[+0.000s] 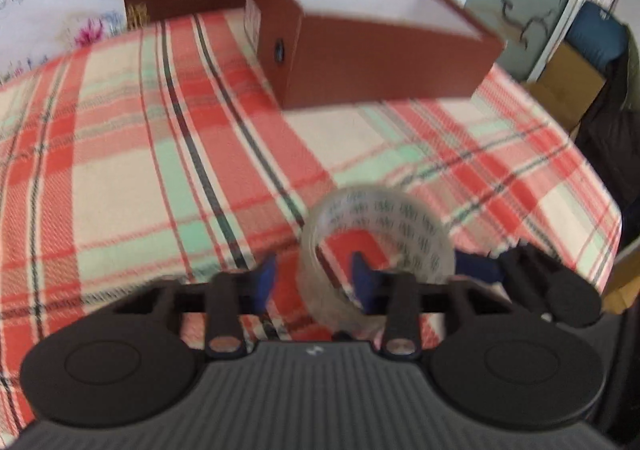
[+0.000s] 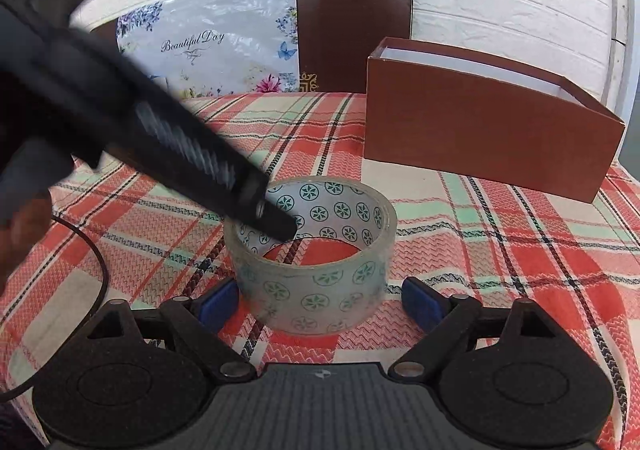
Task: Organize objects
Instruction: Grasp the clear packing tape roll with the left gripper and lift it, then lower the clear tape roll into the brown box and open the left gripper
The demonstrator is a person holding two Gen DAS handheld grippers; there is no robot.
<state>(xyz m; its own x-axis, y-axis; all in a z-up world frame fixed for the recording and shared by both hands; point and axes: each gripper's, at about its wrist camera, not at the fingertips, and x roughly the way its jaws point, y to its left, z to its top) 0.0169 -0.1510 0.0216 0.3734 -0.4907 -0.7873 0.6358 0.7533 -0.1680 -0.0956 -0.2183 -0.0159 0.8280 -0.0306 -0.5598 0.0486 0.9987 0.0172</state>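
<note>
A clear tape roll (image 2: 316, 262) with green flower prints lies flat on the plaid tablecloth (image 2: 500, 250). My right gripper (image 2: 320, 300) is open, its blue pads on either side of the roll's near wall. My left gripper (image 1: 314, 276) straddles the roll's wall (image 1: 380, 234): one blue finger (image 1: 362, 278) is inside the ring, the other (image 1: 266, 278) outside, with a gap left. In the right wrist view the left gripper's finger (image 2: 276, 220) reaches down into the roll. An open brown box (image 2: 480, 130) with a white inside stands at the back right; it also shows in the left wrist view (image 1: 380, 62).
A dark brown board (image 2: 352, 30) and a floral "Beautiful Day" panel (image 2: 200, 46) lean on the white wall behind the table. A black cable (image 2: 96, 270) runs at the left. A cardboard box (image 1: 568, 86) and dark things sit beyond the table's right edge.
</note>
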